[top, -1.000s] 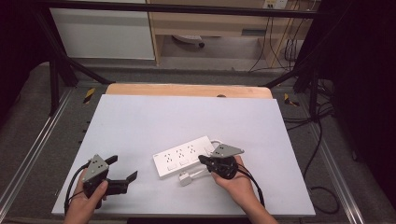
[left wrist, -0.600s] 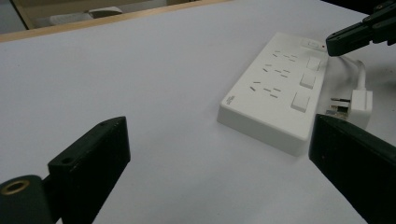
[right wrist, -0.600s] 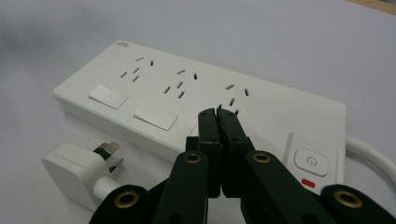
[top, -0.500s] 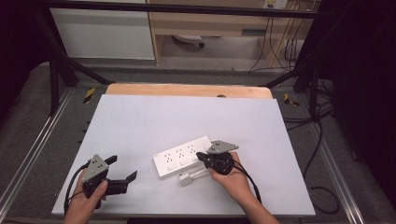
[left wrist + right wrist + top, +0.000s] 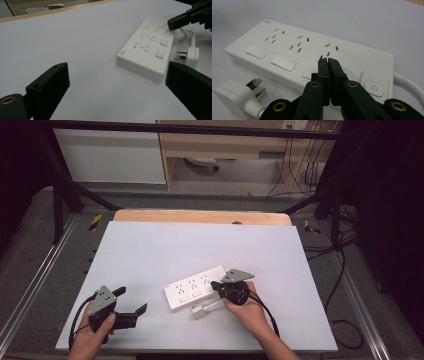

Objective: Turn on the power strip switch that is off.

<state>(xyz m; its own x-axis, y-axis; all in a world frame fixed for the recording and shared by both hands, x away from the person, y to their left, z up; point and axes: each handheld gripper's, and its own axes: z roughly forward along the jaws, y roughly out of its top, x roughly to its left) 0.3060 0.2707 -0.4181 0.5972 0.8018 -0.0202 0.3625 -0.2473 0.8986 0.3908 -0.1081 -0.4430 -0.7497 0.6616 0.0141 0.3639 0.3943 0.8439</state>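
Note:
A white power strip (image 5: pixel 192 288) lies flat on the table (image 5: pixel 200 245), with three socket groups and a row of three rocker switches (image 5: pixel 283 62). Its round power button (image 5: pixel 373 87) sits at the cable end. The strip's white plug (image 5: pixel 199 311) lies loose just in front of it, prongs up (image 5: pixel 255 83). My right gripper (image 5: pixel 325 61) is shut with nothing between its jaws, tips over the strip's top by the switch nearest the power button. My left gripper (image 5: pixel 131 301) rests near the table's front left, open and apart from the strip (image 5: pixel 145 47).
The white cable (image 5: pixel 409 83) leaves the strip's right end and curls back to the plug. A wooden board edge (image 5: pixel 200 216) runs along the table's far side. Metal rails flank the table, and cables hang at the right.
My right gripper has edged slightly away from the person, onto the strip's top. The left gripper and the strip have not moved.

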